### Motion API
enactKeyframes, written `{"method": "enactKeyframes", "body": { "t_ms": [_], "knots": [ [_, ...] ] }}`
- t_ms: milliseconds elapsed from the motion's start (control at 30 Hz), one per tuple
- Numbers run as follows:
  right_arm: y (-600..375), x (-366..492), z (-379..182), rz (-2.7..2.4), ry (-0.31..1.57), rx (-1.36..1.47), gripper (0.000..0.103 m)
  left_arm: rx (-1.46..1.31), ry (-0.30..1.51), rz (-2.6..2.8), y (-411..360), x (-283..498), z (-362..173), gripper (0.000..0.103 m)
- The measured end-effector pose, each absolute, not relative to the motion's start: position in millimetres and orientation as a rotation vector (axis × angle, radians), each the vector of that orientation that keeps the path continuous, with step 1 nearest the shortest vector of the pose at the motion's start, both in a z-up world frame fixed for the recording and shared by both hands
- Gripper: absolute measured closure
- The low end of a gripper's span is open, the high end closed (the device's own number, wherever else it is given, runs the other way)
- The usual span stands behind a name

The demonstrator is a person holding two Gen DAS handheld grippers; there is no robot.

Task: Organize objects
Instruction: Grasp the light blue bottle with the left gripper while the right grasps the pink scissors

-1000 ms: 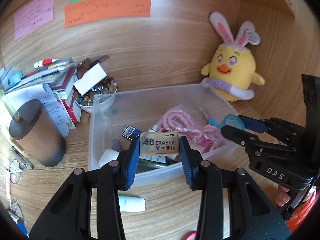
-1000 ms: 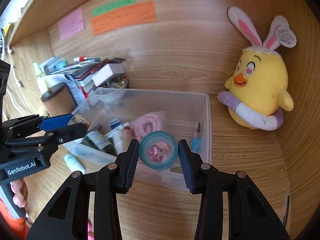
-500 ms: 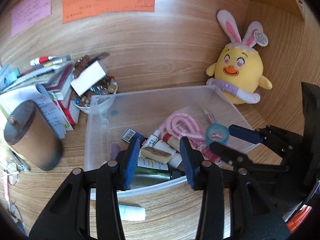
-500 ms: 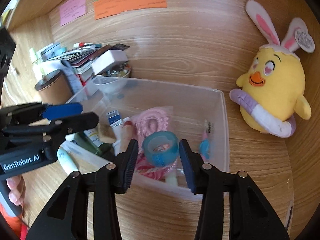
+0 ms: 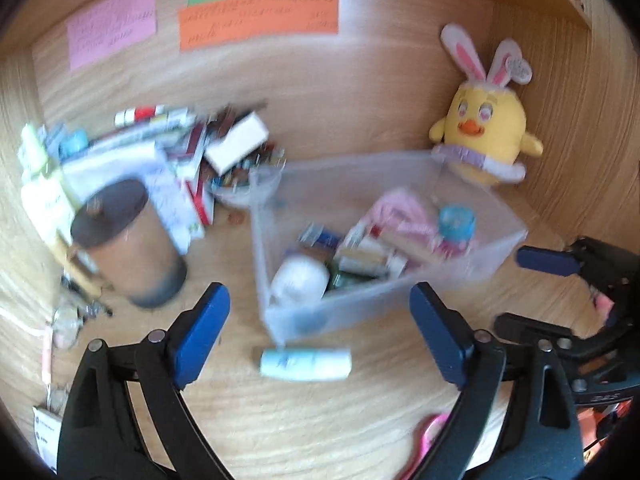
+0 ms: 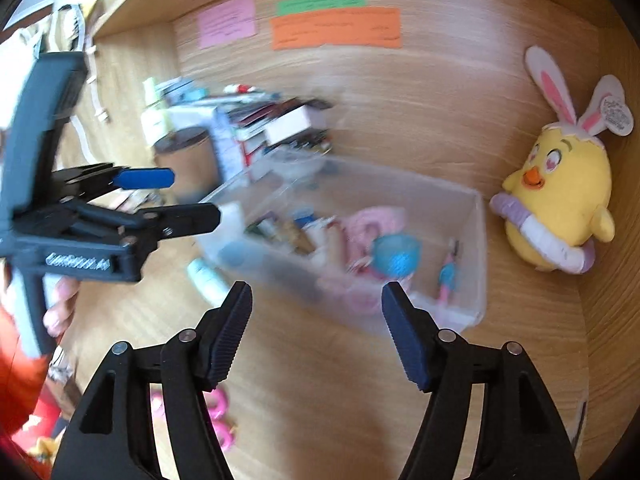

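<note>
Both claws have let go since half a second ago: my left claw (image 5: 320, 312) no longer hovers over the eraser, and my right claw (image 6: 316, 312) has released the blue tape roll (image 6: 396, 258). Each now hangs spread wide and empty, drawn back at 6 o'clock of the clear bin (image 5: 500, 240). The tape roll sits inside the bin toward its 3 o'clock side, touching the pink cord bundle (image 5: 400, 212). Motion blur hides the eraser among the tubes in the bin's middle, so I cannot tell where it lies. A white round object (image 5: 300, 280) rests in the bin's near corner at 7 o'clock. Outside, a white tube (image 5: 306, 364) lies on the bench (image 5: 320, 420) just beside the bin's near wall. The brown canister (image 5: 128, 240) stands at 9 o'clock of the bin, and the yellow chick plush (image 5: 484, 136) at 1 o'clock.
</note>
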State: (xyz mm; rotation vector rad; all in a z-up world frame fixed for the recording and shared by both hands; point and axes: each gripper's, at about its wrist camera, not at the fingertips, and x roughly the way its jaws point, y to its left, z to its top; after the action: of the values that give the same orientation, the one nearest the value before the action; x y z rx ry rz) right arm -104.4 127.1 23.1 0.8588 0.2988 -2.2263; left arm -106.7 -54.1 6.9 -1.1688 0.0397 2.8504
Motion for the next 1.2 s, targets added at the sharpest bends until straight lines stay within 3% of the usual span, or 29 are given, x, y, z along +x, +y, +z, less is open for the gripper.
{"method": "enactKeyframes", "body": {
  "t_ms": [433, 600, 700, 833, 1033, 1200],
  "knots": [
    [114.9, -53.1, -39.5, -2.019, 0.387, 1.050, 0.039, -1.439, 0.160, 2.702, -49.3, -108.9, -59.5, 0.010],
    [120.4, -42.2, -47.5, -2.037, 0.442, 1.054, 0.040, -1.486, 0.108, 2.677, -53.3, -119.2, -71.5, 0.010],
    [125.1, -41.0, -47.0, -2.049, 0.444, 1.053, 0.051, -1.487, 0.061, 2.681, -57.3, -121.5, -74.0, 0.011],
    [131.5, -48.8, -45.3, -2.084, 0.415, 1.071, 0.065, -1.473, 0.025, 2.706, -62.3, -120.6, -74.2, 0.026],
    [156.9, -71.8, -43.9, -2.199, 0.334, 1.148, 0.072, -1.451, 0.038, 2.729, -66.5, -112.0, -73.8, 0.030],
    [168.0, -75.3, -34.5, -2.195, 0.304, 1.156, 0.072, -1.441, 0.004, 2.735, -72.8, -94.5, -71.9, 0.030]
  ]
}}
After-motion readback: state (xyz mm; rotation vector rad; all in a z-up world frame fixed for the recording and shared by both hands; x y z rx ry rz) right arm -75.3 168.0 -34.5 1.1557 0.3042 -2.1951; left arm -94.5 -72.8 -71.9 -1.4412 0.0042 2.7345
